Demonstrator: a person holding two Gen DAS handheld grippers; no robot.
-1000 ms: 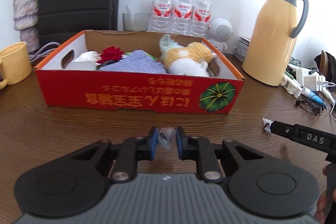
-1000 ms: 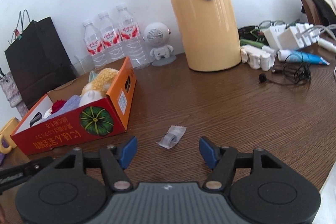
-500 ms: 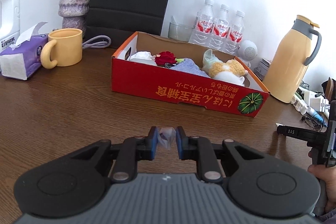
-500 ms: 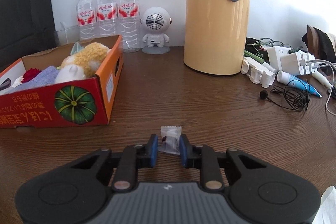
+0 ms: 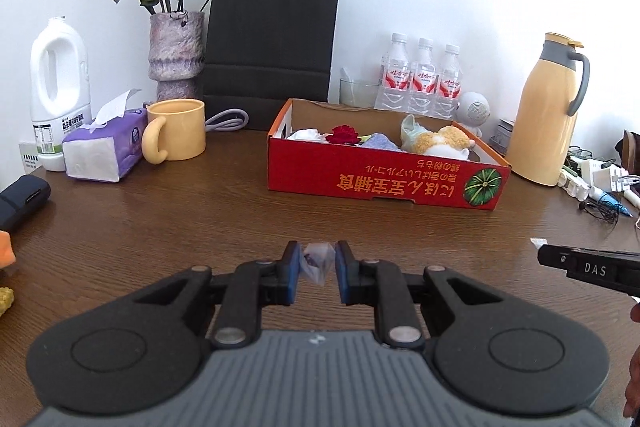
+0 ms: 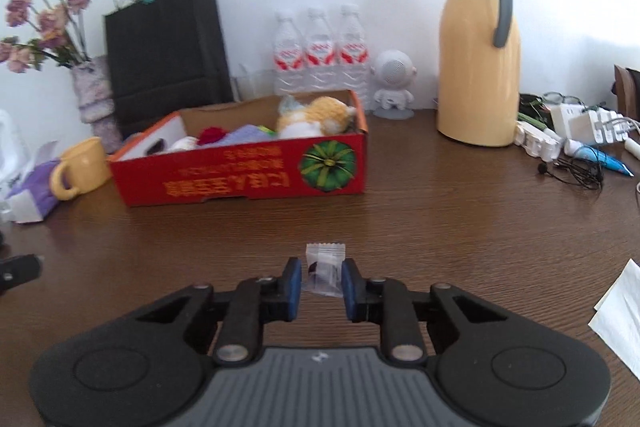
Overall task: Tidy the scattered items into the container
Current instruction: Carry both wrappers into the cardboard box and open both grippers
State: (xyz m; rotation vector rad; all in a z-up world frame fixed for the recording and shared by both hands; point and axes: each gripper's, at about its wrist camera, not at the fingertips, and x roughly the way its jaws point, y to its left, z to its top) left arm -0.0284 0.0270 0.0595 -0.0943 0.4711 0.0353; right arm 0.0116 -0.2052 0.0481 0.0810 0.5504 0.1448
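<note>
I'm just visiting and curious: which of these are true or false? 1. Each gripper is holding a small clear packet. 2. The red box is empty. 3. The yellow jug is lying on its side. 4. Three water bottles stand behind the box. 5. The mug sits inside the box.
1. True: the left gripper pinches a small clear packet, and the right gripper pinches another packet.
2. False: the red box holds a plush toy and a red flower.
3. False: the yellow jug stands upright.
4. True: three water bottles.
5. False: the mug sits on the table, left of the box.
</note>
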